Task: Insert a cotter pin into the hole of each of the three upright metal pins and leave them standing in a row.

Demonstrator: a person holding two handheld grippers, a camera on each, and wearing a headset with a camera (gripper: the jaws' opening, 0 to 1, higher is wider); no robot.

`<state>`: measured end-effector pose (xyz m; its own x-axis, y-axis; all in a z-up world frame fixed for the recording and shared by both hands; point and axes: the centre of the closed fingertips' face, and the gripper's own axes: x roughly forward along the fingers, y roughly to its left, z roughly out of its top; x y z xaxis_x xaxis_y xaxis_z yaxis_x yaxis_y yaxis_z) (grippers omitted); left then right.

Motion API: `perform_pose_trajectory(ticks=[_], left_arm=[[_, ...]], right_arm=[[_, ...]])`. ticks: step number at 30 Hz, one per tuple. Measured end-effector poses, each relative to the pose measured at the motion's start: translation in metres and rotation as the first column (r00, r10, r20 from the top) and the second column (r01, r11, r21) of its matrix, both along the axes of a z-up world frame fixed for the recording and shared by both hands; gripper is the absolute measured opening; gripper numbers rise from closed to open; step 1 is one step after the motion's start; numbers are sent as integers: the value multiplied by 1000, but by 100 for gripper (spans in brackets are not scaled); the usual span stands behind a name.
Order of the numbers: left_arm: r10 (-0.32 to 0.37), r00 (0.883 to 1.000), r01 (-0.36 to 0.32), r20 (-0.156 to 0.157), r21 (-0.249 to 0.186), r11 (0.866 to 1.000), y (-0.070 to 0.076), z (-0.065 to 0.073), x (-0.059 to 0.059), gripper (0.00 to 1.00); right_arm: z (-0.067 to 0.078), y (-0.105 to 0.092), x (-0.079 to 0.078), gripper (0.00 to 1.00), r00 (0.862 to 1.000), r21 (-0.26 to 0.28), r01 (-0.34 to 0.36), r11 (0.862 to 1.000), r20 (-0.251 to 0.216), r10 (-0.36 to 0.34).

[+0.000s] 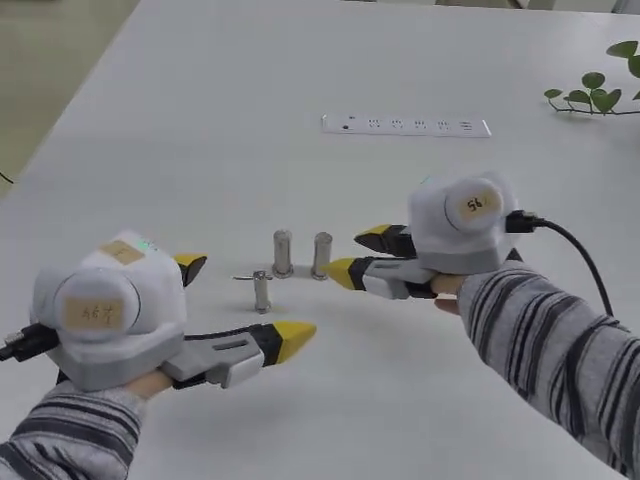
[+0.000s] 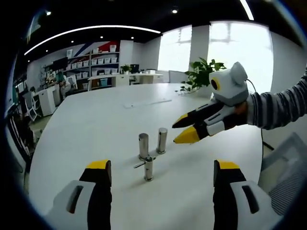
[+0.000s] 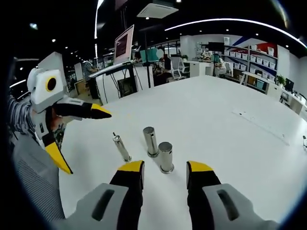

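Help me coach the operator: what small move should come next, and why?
Probably move the right gripper forward around the nearest bare pin to steady it: it and the left gripper are open and empty, and just the front pin carries a cotter pin.

The three upright pins (image 1: 283, 252) are bare metal, smooth and brightly polished, with soft reflections down their sides. The thin cotter pin (image 1: 245, 277) through the smallest looks like duller wire, though it is too small to be sure. The table (image 1: 200, 120) is smooth, matt white with a faint sheen. The left gripper (image 2: 162, 166) and right gripper (image 1: 355, 254) have matt white plastic shells, smooth yellow tips and black parts, each bearing a tan paper label (image 1: 478, 205). The sleeve (image 1: 540, 320) is soft striped knit cloth.
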<state>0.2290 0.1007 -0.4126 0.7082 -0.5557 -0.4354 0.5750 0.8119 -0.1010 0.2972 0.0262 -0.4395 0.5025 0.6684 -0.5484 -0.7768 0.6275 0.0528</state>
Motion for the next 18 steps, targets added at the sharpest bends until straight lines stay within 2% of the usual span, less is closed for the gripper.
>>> perform_pose_trajectory(ticks=[4,9,15,18], left_arm=[[20,1000,-20,10,-9,1000,0,3,-4,90],[37,999,-38,26,51,998,4,2,-8,91],[60,998,-61,33,33,998,6,5,-11,91],[62,998,-63,32,36,997,6,5,-14,91]], right_arm=[[-8,7,6,29,1000,9,27,1000,-14,-27],[-20,12,11,26,998,21,57,998,-40,-56],[-25,15,16,18,996,18,80,997,-48,-79],[-24,18,18,15,995,36,92,995,-41,-91]])
